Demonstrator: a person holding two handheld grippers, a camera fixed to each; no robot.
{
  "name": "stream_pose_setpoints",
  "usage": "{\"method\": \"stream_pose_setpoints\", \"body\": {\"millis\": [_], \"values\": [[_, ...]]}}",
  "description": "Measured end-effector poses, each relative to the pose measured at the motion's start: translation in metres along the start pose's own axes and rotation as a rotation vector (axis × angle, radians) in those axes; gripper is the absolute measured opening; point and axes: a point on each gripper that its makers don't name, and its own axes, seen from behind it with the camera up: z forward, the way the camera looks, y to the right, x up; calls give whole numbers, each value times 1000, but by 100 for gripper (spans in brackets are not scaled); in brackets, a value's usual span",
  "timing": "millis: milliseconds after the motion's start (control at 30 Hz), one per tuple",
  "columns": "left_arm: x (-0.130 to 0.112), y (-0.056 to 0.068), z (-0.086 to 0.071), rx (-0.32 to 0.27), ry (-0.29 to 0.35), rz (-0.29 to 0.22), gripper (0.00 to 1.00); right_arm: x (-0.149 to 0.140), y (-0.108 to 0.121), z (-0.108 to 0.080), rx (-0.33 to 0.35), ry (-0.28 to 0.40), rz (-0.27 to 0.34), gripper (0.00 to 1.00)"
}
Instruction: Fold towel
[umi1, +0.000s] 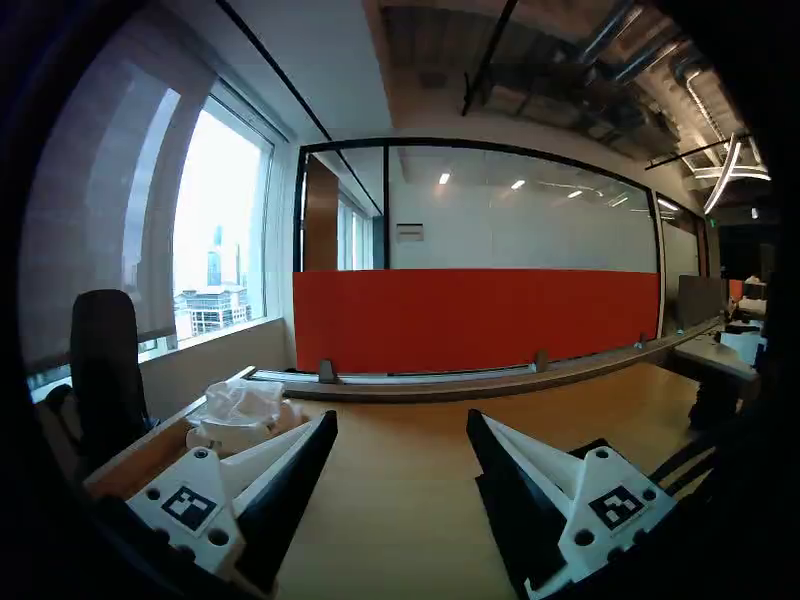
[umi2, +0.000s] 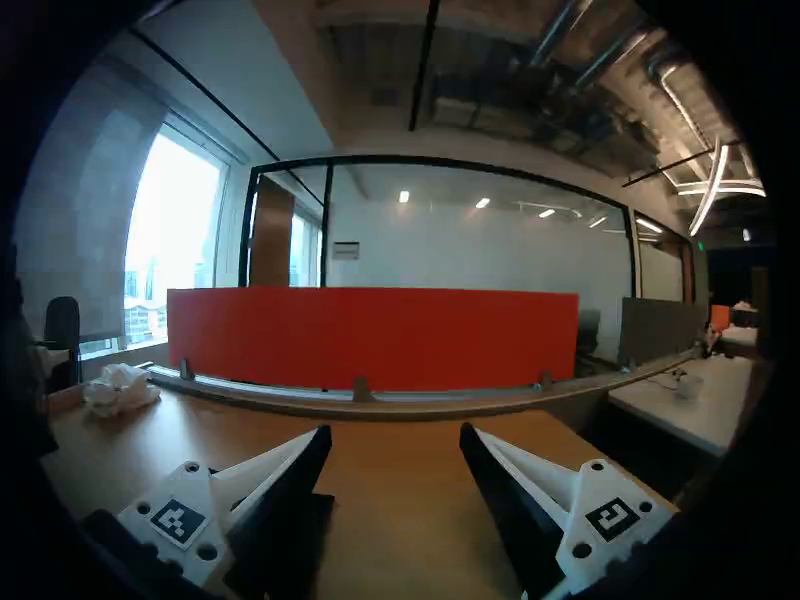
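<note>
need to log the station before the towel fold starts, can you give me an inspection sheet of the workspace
surface: wooden desk, bare wood in front of both grippers
job's things: crumpled white bundle at the desk's far left, possibly the towel; nothing touches it
clutter: nothing seen
grippers: left gripper open, holding nothing; right gripper open, holding nothing
cables: nothing seen
surroundings: orange divider along the desk's back edge; black chair and window at left; glass wall behind

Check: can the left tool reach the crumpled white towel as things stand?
Probably yes. The left tool is open and empty, and the towel lies just ahead to its left on the desk, with nothing between them; it would have to swing left.
</note>
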Motion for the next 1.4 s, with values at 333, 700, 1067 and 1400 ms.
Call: {"method": "stream_pose_setpoints", "body": {"millis": [333, 700, 1067, 1400], "values": [[28, 8, 3, -40, -22, 35, 96, 31, -10, 0, 30, -18, -16, 99], [22, 36, -3, -175, -102, 109, 96, 32, -35, -4, 161, -99, -96, 99], [14, 64, -11, -302, -160, 169, 96, 28, -72, -13, 347, -180, -172, 100], [-3, 79, -18, -376, -212, 191, 96, 1, -97, -26, 480, -285, -223, 100]]}}
